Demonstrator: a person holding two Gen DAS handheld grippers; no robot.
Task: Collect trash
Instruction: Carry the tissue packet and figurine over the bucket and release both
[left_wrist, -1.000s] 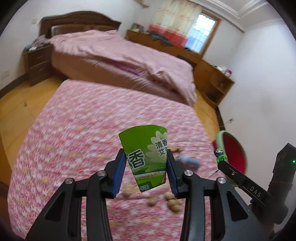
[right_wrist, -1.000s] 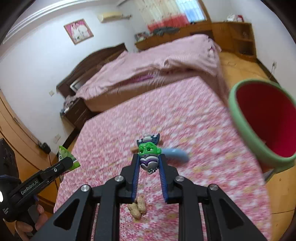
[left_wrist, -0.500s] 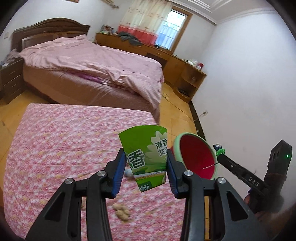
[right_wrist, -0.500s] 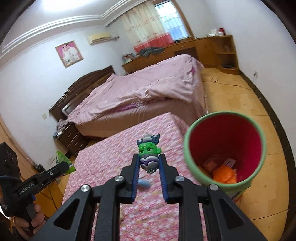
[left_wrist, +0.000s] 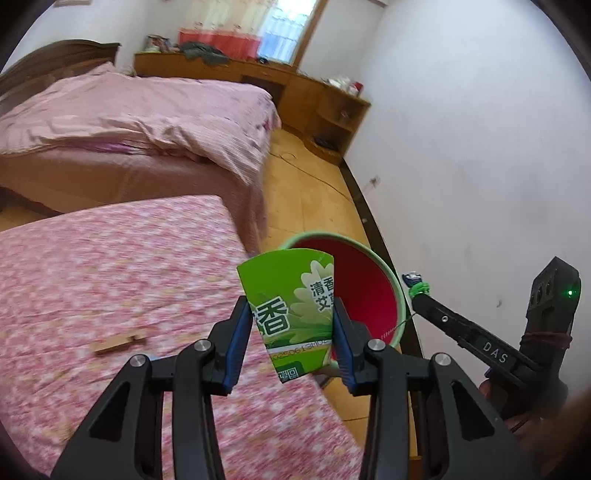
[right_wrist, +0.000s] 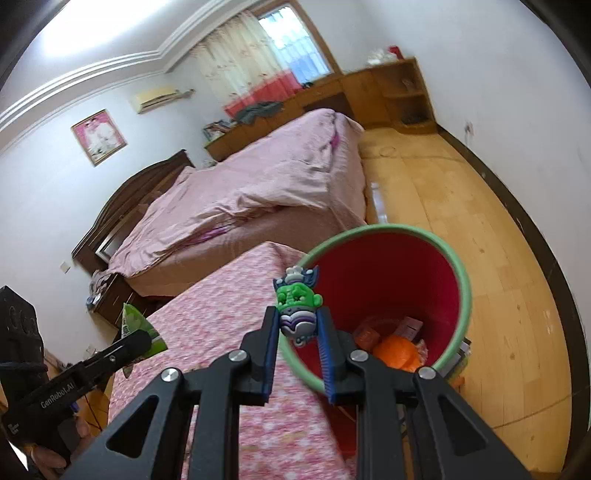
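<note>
Through my left wrist camera, my left tongs (left_wrist: 291, 325) clamp a green carton (left_wrist: 290, 306) above the table's (left_wrist: 110, 258) right edge, with the red bin (left_wrist: 369, 295) just behind it on the floor. Through my right wrist camera, my right tongs (right_wrist: 297, 328) pinch a small green figure (right_wrist: 297, 306) over the bin's (right_wrist: 463, 295) near rim; orange trash (right_wrist: 395, 350) lies inside.

A bed (right_wrist: 258, 192) under a rumpled pink quilt is lying ahead of the claws, its dark headboard (right_wrist: 122, 206) leaning against a white wall. Daylight is streaming through the curtained window (right_wrist: 291, 48) beyond, above a wooden cabinet (left_wrist: 317, 99), across yellow floorboards (right_wrist: 461, 206).
</note>
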